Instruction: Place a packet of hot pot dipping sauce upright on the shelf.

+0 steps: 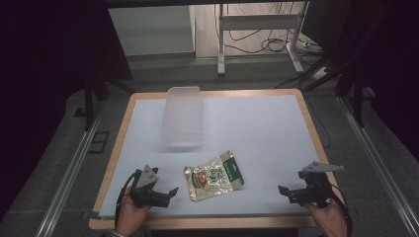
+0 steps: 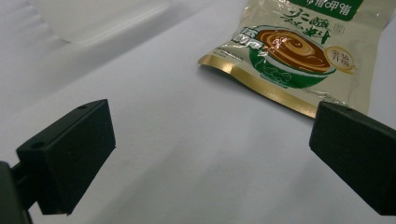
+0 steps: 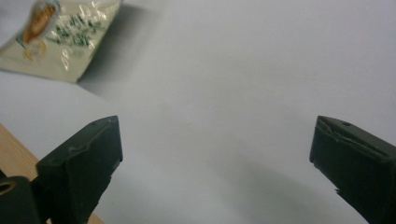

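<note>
Tongs both gape, empty; snack pouch [image 2: 299, 51] cut off at top edge, its print prob. noodle soup.

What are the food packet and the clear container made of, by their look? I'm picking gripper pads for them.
The food packet looks like thin, glossy printed plastic film with a gold edge: it wrinkles and throws glints. The clear container looks like frosted, translucent rigid plastic: the white table cover shows dimly through its walls. Neither can be told for certain by sight.

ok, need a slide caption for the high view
Both grippers, left and right, open and empty either side of a snack pouch, clear plastic container behind it.
</note>
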Motion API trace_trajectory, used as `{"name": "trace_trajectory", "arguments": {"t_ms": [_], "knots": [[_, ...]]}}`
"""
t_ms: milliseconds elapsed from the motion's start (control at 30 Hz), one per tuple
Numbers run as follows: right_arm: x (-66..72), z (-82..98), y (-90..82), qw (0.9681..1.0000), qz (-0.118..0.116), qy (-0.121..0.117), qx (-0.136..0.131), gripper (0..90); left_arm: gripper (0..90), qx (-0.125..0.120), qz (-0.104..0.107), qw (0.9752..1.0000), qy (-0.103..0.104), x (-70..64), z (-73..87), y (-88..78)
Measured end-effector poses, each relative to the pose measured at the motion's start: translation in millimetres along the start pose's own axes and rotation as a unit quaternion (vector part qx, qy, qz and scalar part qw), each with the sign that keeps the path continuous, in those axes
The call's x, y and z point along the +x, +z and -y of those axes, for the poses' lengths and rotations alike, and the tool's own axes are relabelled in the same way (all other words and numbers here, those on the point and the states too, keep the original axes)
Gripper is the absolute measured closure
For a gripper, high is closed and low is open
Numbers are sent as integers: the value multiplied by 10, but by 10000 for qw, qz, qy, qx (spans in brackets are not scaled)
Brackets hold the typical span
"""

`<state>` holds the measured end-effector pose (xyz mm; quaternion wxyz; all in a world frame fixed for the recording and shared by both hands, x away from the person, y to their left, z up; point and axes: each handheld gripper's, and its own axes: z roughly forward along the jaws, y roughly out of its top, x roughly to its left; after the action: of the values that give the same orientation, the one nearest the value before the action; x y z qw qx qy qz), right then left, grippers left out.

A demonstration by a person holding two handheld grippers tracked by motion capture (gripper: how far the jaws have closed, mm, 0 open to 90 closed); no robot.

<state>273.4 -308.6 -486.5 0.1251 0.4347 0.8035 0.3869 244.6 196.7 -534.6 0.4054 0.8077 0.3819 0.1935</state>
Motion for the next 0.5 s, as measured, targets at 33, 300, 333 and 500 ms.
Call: {"name": "trace_trajectory", "arguments": {"t_ms": [33,300,333,500], "knots": [[-16,5,-20,9999,-52,-17,-114,33,1,-7,9,10000,-4,1,1,0],[-26,32,34,9999,17,-64,-116,0,1,-78,134,9999,37,-16,-3,2],[-33,34,37,9999,-3,-44,-118,0,1,-56,149,9999,39,-18,-2,8],[-62,43,42,9999,-51,-34,-155,0,2,-80,156,9998,6,-8,2,9]]}}
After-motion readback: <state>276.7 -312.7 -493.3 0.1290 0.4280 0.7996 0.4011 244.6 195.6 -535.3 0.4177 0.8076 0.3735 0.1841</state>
